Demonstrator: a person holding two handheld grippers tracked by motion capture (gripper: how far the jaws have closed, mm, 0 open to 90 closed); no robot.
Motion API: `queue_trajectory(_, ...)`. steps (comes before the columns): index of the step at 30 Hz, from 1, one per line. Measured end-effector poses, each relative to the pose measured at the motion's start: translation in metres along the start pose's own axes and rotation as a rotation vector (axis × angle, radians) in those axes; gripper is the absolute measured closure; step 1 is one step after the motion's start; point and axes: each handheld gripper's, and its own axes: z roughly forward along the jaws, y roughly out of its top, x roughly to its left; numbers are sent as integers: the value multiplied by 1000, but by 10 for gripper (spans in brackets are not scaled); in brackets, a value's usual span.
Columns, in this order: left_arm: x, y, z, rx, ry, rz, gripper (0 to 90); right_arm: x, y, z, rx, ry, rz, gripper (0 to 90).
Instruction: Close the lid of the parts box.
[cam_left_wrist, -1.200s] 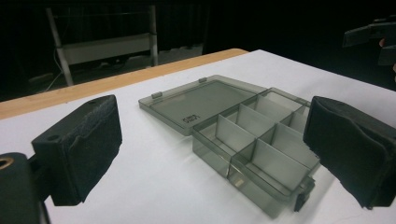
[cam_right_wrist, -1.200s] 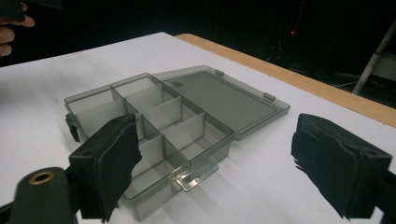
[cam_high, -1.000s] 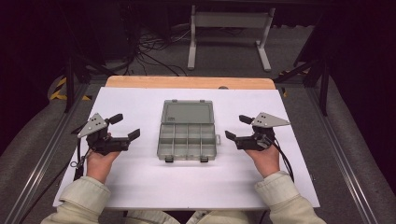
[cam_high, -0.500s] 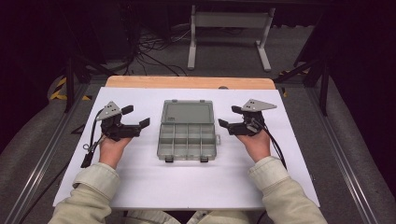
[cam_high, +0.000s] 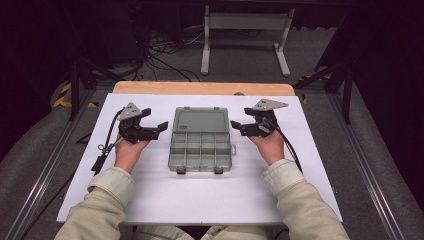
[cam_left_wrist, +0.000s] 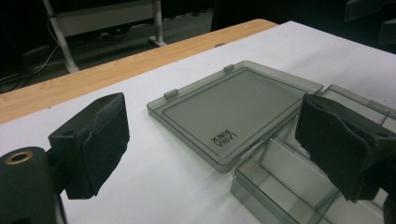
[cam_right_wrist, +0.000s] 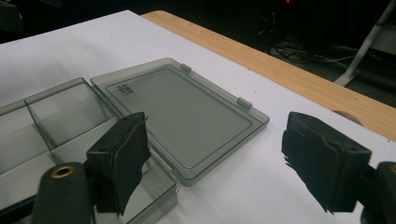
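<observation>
**Technician:** Checking the layout first: where does the organiser box (cam_high: 201, 140) lie, and how is it configured?

**Inspector:** It lies flat on the white sheet (cam_high: 150, 200), at the sheet's centre. Its lid (cam_high: 201, 120) is folded fully back, on the far side of the compartment tray (cam_high: 200, 155). The visible compartments appear empty.

**Technician:** State of the left gripper (cam_high: 154, 126)?

**Inspector:** Jaws spread wide, nothing between them. It hovers just left of the box, aimed at the lid. In the left gripper view one pad (cam_left_wrist: 100, 140) sits over bare sheet, the other over the tray corner.

**Technician:** And the right gripper (cam_high: 239, 126)?

**Inspector:** Likewise spread and empty, just right of the box, level with the hinge line. In the right gripper view its pads (cam_right_wrist: 126, 158) straddle the lid's edge.

**Technician:** Reason for this symmetric placement?

**Inspector:** Probably a two-sided approach: each gripper flanks the lid so both edges can be taken evenly for closing.
</observation>
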Motion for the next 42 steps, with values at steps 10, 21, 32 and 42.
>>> queue_trajectory(10,8,3,15,31,-6,-10,105,-15,1,13,12,-10,45,222)
queue_trajectory(21,15,0,28,67,-8,-28,110,-22,-4,29,50,-5,54,220)
queue_trajectory(32,14,-2,29,169,-18,-33,578,-21,-5,30,107,41,10,769)
queue_trajectory(42,13,-6,41,312,-15,-56,900,-21,-5,43,248,45,-10,900)
